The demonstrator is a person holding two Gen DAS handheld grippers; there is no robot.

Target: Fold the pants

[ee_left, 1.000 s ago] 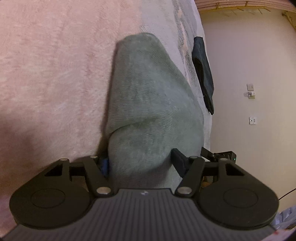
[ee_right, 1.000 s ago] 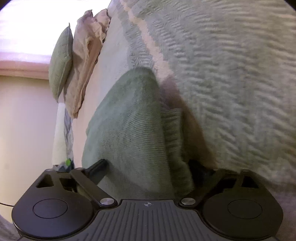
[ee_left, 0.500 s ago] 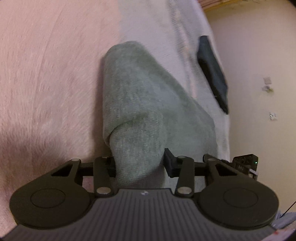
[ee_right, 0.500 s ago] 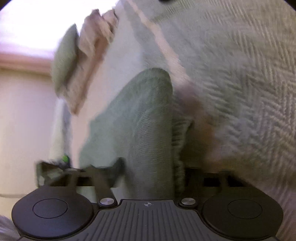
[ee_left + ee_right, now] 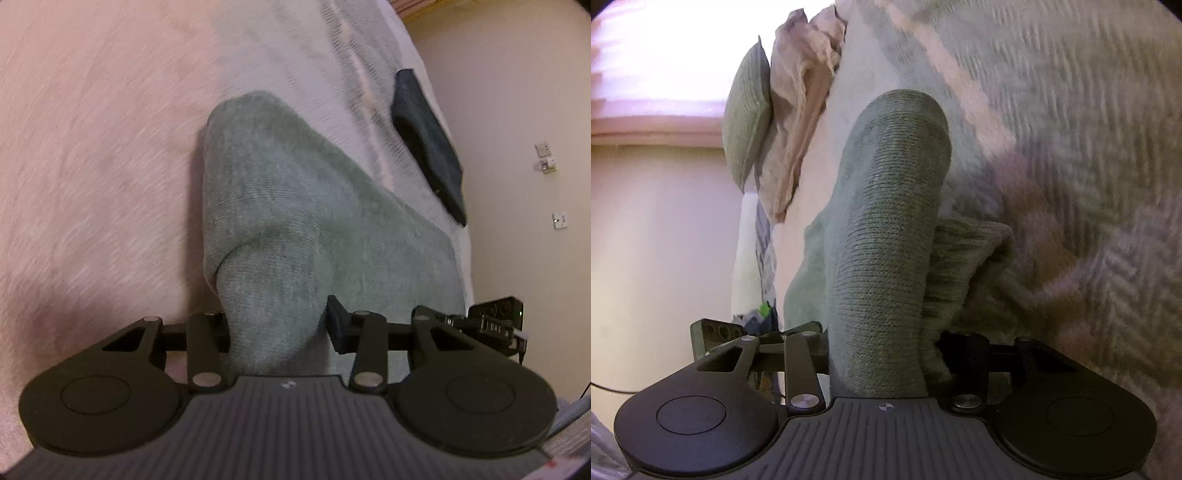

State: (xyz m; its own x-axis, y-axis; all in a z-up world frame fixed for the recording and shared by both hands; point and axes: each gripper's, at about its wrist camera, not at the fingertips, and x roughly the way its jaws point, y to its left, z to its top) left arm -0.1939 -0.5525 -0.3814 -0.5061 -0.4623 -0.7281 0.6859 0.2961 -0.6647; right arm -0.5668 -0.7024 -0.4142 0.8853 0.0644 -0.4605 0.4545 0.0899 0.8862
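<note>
Pants (image 5: 295,206), green knit, bunch between the closing jaws of left gripper (image 5: 277,325) and right gripper (image 5: 882,350); the fold is begun, not yet laid flat.

Almost no readable text in either view.
In the left wrist view, faint pale letters, perhaps "DAG", stand on a small black device (image 5: 496,325) at the right edge, too blurred to be sure. Nothing legible shows in the right wrist view.
</note>
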